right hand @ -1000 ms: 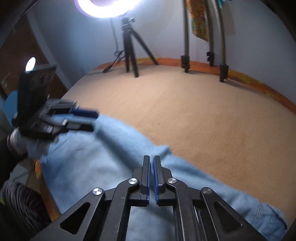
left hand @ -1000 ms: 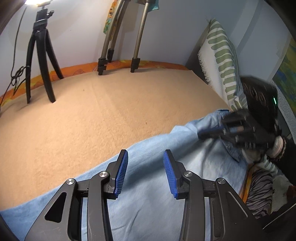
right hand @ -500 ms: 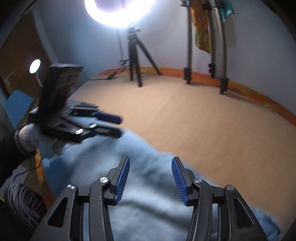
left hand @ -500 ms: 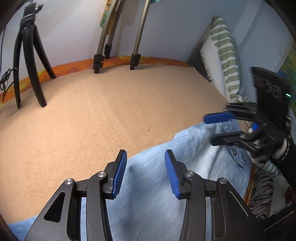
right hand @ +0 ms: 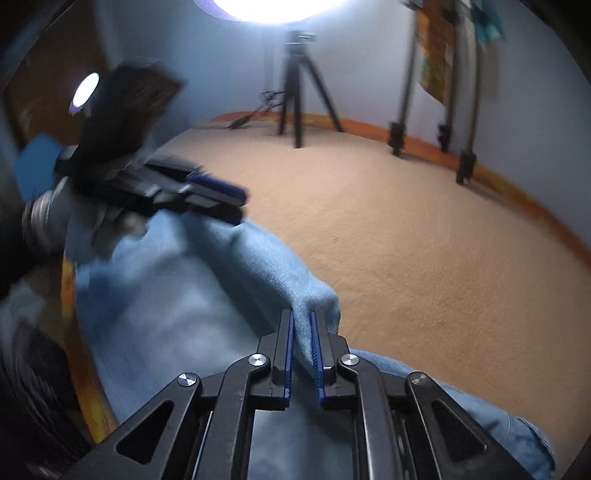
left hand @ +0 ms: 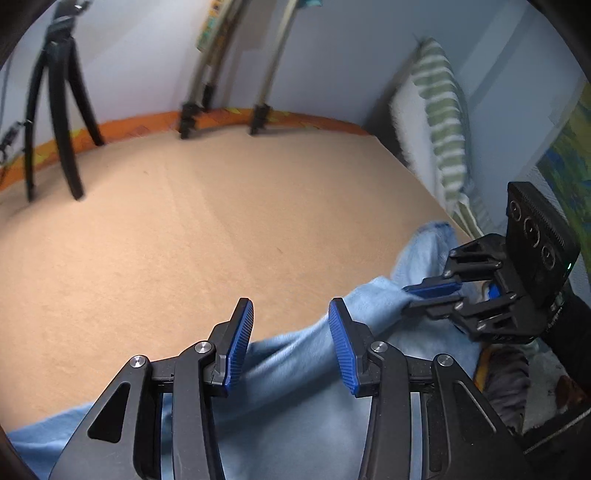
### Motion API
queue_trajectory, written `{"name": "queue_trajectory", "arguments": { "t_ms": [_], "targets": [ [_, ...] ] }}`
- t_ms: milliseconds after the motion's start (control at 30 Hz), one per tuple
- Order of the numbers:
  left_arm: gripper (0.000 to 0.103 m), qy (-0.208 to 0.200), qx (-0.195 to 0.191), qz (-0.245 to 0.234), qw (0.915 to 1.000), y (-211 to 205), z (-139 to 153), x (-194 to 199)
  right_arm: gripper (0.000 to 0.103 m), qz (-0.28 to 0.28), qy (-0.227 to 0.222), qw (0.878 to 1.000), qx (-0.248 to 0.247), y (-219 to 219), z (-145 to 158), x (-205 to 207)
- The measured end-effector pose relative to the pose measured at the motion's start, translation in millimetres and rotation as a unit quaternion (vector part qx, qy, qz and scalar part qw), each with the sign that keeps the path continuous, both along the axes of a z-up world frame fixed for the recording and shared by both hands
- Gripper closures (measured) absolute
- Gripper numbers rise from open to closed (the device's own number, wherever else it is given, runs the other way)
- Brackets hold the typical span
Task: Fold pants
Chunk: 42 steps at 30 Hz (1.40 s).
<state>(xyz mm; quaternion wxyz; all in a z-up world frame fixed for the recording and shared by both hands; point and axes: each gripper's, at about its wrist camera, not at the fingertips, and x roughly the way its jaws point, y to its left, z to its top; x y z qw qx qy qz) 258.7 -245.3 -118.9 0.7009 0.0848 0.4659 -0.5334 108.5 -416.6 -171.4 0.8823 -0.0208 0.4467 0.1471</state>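
Light blue pants (left hand: 295, 406) lie across the near edge of a tan bed cover (left hand: 184, 240). My left gripper (left hand: 290, 306) is open and hovers over the pants' far edge, its blue pads apart and pressing on nothing. In the right wrist view the pants (right hand: 166, 295) rise in a ridge. My right gripper (right hand: 302, 314) is closing and pinches a fold of that edge between its pads. From the left wrist view the right gripper (left hand: 410, 301) bites the cloth at the right. The left gripper (right hand: 240, 206) shows blurred at the upper left.
A black tripod (left hand: 55, 122) and metal stand legs (left hand: 258, 118) stand at the bed's far edge. A green-striped pillow (left hand: 443, 122) leans against the right wall. A ring light (right hand: 273, 7) glares above its tripod (right hand: 299, 107). A person's striped clothing (left hand: 506, 384) is at the right.
The right gripper was shut, opened wide, then closed on a fold of the pants' edge, raising a ridge. The left gripper stayed open over the cloth.
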Motion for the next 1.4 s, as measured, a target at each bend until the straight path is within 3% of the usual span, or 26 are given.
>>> {"name": "queue_trajectory", "arguments": {
  "t_ms": [67, 133, 200, 267, 400, 567, 633, 667, 767, 867, 933, 1033, 1100, 1167, 1300, 1400],
  "targets": [
    [0.062, 0.005, 0.005, -0.023, 0.9997, -1, -3, -12, 0.095, 0.006, 0.006, 1.000, -0.016, 5, -6, -10],
    [0.062, 0.004, 0.014, -0.049, 0.9987, 2, -9, -30, 0.088, 0.015, 0.011, 0.999, -0.031, 12, -11, -18],
    [0.062, -0.002, 0.027, -0.066, 0.9974, 5, -16, -44, 0.074, 0.025, 0.017, 0.999, -0.025, 11, -10, -21],
    [0.062, -0.010, 0.038, -0.077, 0.9963, 6, -21, -55, 0.065, 0.023, 0.013, 1.000, 0.009, 2, 2, -22],
    [0.062, -0.027, 0.034, -0.083, 0.9956, 9, -25, -68, 0.059, -0.022, 0.011, 0.996, 0.091, -22, 16, -6],
    [0.062, -0.031, 0.031, -0.085, 0.9955, 15, -25, -74, 0.051, -0.065, 0.091, 0.983, 0.144, -43, -11, 30],
    [0.062, -0.033, 0.031, -0.090, 0.9949, 21, -24, -78, 0.061, -0.062, 0.112, 0.982, 0.142, -39, -22, 34],
    [0.062, -0.032, 0.030, -0.091, 0.9949, 21, -22, -79, 0.076, -0.053, 0.109, 0.983, 0.139, -35, -22, 31],
    [0.062, -0.026, 0.025, -0.089, 0.9954, 22, -20, -79, 0.095, -0.008, 0.080, 0.989, 0.126, -17, -9, 10],
    [0.062, -0.031, 0.021, -0.093, 0.9949, 11, -18, -78, 0.096, 0.030, 0.086, 0.992, 0.091, 4, -8, -10],
    [0.062, -0.008, 0.012, -0.090, 0.9958, 2, -22, -75, 0.096, 0.037, 0.095, 0.993, 0.064, 13, -15, -16],
    [0.062, 0.002, 0.003, -0.101, 0.9949, -6, -25, -81, 0.089, 0.022, 0.081, 0.994, 0.070, 4, -7, -17],
    [0.062, 0.001, 0.004, -0.110, 0.9939, -9, -26, -86, 0.066, 0.002, 0.057, 0.994, 0.095, -12, 6, -15],
    [0.062, 0.010, 0.004, -0.108, 0.9940, -12, -27, -83, 0.053, -0.027, 0.035, 0.994, 0.101, -29, 17, -8],
    [0.062, 0.013, 0.006, -0.110, 0.9938, -20, -23, -84, 0.049, -0.047, 0.050, 0.995, 0.075, -49, 6, 26],
    [0.062, -0.009, 0.005, -0.133, 0.9911, -21, -16, -94, 0.053, -0.045, 0.115, 0.985, 0.124, -60, -21, 40]
  ]
}}
